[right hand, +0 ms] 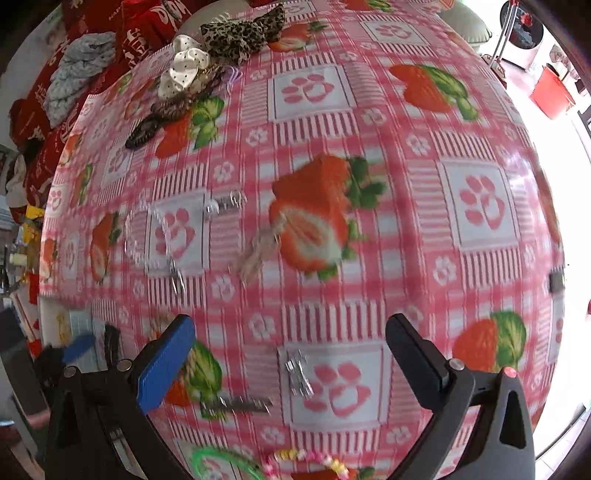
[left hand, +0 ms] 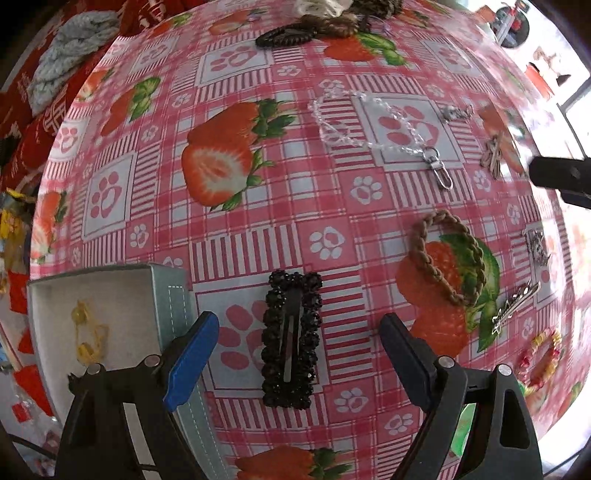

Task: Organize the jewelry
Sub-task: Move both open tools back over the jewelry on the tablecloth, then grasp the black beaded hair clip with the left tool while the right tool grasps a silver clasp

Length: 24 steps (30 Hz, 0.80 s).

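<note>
The tablecloth (left hand: 295, 229) is pink-and-white check printed with red strawberries (green leaves) and pink paw prints. A black beaded hair clip (left hand: 291, 339), a tan braided bracelet (left hand: 448, 256), a leopard-print scrunchie (right hand: 243, 33)

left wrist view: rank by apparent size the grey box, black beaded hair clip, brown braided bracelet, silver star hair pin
Largest to smallest as they look:
1. grey box, partly cut off by the gripper
2. black beaded hair clip, nearest the camera, so likely inflated
3. brown braided bracelet
4. silver star hair pin, thin, near the distorted edge
</note>
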### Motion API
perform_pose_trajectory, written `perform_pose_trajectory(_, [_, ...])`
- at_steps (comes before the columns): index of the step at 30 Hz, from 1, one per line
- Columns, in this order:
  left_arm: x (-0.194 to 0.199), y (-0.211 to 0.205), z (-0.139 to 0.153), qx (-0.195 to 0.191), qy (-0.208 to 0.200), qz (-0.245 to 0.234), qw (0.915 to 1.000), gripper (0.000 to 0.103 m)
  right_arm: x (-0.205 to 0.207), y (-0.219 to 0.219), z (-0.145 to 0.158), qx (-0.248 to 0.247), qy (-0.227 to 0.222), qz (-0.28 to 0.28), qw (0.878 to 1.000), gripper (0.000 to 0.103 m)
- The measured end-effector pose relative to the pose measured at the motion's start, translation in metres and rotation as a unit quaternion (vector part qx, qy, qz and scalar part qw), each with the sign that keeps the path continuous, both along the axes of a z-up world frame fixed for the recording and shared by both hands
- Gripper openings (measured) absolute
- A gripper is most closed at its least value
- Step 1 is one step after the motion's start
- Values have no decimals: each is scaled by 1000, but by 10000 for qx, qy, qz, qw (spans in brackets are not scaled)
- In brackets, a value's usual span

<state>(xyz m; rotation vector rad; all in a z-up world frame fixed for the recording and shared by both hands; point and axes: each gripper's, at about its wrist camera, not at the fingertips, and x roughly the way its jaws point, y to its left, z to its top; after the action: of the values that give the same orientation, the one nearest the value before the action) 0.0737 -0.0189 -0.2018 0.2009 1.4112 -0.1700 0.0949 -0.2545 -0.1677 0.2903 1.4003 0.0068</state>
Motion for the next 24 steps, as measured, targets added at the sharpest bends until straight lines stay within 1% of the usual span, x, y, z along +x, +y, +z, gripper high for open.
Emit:
perform_pose_trajectory(1, [1, 1, -1, -37, 15, 35, 10000, 94, 5, 2, -2, -11, -7, -50, 10000, 101])
perform_pose_trajectory(3, [3, 3, -2, -82, 25, 75, 9999, 94, 14, 6, -5, -58, 15, -161, 9999, 92])
perform_pose_trajectory(4, [2, 3, -2, -105, 29, 96, 9999, 94, 19, 8, -8, -67, 38, -241, 9997, 91])
perform_pose_trajectory(5, [2, 3, -3, -139, 40, 130, 9998, 94, 23, 10, -10, -65, 43, -292, 9995, 87])
perform_pose_trajectory(6, [3, 5, -4, -177, 59, 168, 9997, 94, 27, 12, -12, -71, 50, -343, 9994, 81])
perform_pose_trajectory(7, [4, 6, -5, -223, 85, 215, 9995, 94, 30, 15, -15, -95, 68, -373, 9992, 80])
perform_pose_trajectory(10, [3, 9, -6, -235, 82, 231, 9994, 94, 37, 24, -18, -389, 6, -394, 9985, 79])
perform_pose_trajectory(12, [2, 12, -8, -253, 95, 236, 9994, 94, 41, 29, -17, -619, -50, -358, 9974, 71])
perform_pose_trajectory(13, [3, 13, -8, -270, 110, 212, 9993, 92, 43, 32, -17, -759, -57, -331, 9965, 70])
perform_pose_trajectory(15, [0, 11, -5, -284, 93, 166, 9994, 87, 45, 35, -19, -929, -42, -283, 9953, 64])
perform_pose_trajectory(16, [-2, 8, -2, -284, 75, 127, 9995, 80, 45, 37, -19, -1026, -37, -247, 9944, 61])
perform_pose_trajectory(17, [-4, 5, 1, -280, 53, 69, 9996, 73, 45, 38, -19, -1087, -54, -205, 9938, 56])
perform_pose_trajectory(18, [-5, 2, 3, -267, 37, 9, 9996, 70, 45, 39, -19, -1114, -76, -138, 9937, 54])
perform_pose_trajectory(19, [-6, 0, 4, -253, 26, -43, 9997, 63, 46, 42, -19, -1129, -83, -83, 9935, 52])
perform_pose_trajectory(20, [-7, -2, 5, -265, 27, -89, 9996, 56, 46, 43, -19, -1130, -92, -28, 9935, 46])
perform_pose_trajectory(21, [-7, -7, 6, -268, 24, -102, 9996, 53, 46, 45, -18, -1138, -105, 32, 9934, 33])
perform_pose_trajectory(22, [-7, -9, 7, -266, 15, -118, 9996, 44, 47, 47, -17, -1151, -118, 88, 9932, 26])
perform_pose_trajectory(23, [-8, -10, 7, -276, 2, -139, 9995, 37, 47, 52, -17, -1170, -117, 124, 9930, 20])
perform_pose_trajectory(24, [-9, -11, 7, -264, 7, -148, 9995, 37, 47, 53, -16, -1180, -114, 134, 9929, 20])
